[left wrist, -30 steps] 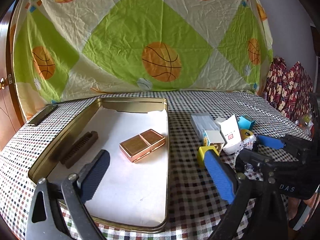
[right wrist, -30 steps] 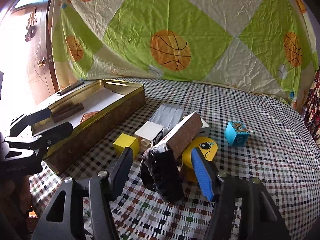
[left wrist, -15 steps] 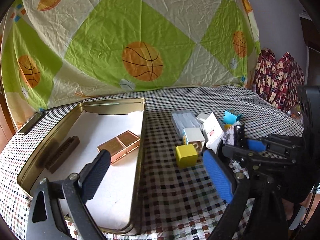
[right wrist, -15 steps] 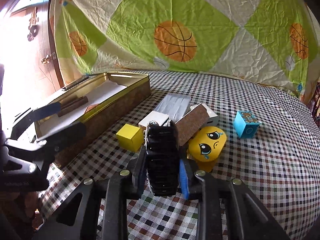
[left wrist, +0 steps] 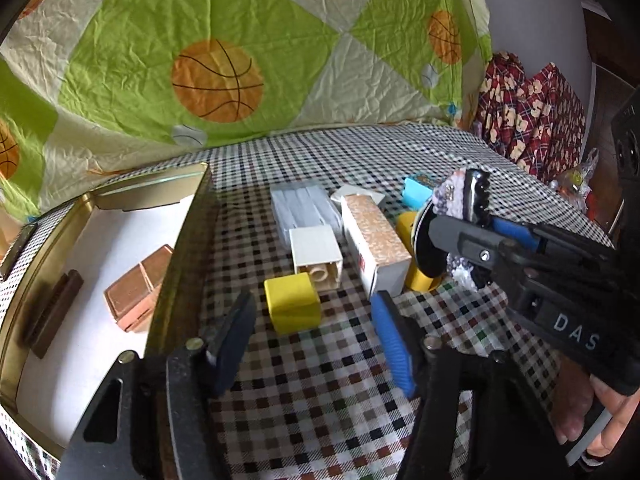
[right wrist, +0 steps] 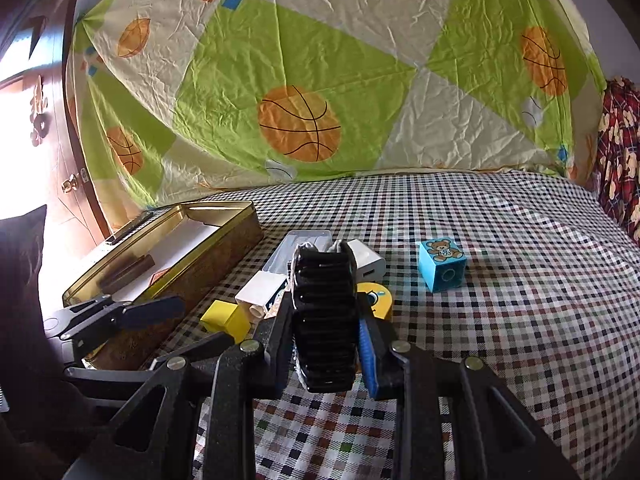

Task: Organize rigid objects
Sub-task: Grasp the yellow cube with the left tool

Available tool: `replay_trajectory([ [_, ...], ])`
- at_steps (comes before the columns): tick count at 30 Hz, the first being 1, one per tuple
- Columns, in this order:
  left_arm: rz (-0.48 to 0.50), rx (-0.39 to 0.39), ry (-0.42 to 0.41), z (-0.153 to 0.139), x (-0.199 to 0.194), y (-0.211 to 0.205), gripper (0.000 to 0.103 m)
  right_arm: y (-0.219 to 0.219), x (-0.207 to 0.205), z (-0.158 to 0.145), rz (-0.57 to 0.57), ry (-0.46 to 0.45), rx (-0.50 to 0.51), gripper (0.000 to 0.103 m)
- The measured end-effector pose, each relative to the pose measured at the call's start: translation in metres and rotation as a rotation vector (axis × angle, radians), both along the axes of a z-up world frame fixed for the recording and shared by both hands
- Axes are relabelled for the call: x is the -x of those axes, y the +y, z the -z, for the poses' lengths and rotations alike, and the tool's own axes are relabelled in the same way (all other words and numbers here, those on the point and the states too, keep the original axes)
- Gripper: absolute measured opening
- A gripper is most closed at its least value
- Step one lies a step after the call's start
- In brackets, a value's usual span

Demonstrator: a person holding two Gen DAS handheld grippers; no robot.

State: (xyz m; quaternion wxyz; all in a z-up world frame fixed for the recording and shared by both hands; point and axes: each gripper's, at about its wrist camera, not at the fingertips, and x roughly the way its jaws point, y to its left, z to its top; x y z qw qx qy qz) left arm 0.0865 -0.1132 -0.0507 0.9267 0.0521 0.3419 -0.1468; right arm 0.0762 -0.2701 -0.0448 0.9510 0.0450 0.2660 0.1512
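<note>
L gripper [left wrist: 310, 320] closing round yellow cube [left wrist: 293, 302], tin edge [left wrist: 176, 256] beside

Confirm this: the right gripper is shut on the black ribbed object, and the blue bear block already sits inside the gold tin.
Not quite. The right gripper is shut on the black ribbed object, but the blue bear block is not inside the gold tin. The right wrist view shows it standing alone on the checked cloth, well to the right of the tin.
</note>
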Motion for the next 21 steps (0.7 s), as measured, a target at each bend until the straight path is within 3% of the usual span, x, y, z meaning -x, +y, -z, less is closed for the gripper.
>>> replay_trajectory([
  [9, -0.034, 0.033, 0.163, 0.013, -0.029, 0.002, 0.056, -0.006, 0.002, 0.001, -0.01, -0.001, -0.044, 0.03],
  [13, -0.055, 0.018, 0.166, 0.015, -0.038, 0.0, 0.052, -0.006, 0.003, 0.001, -0.011, -0.002, -0.047, 0.03],
  [15, -0.051, 0.021, 0.179, 0.017, -0.04, 0.0, 0.03, -0.006, 0.002, 0.001, -0.01, -0.002, -0.049, 0.03],
  [21, -0.032, 0.043, 0.128, 0.008, -0.031, 0.005, 0.028, -0.008, 0.005, 0.0, -0.003, -0.016, -0.058, 0.03],
])
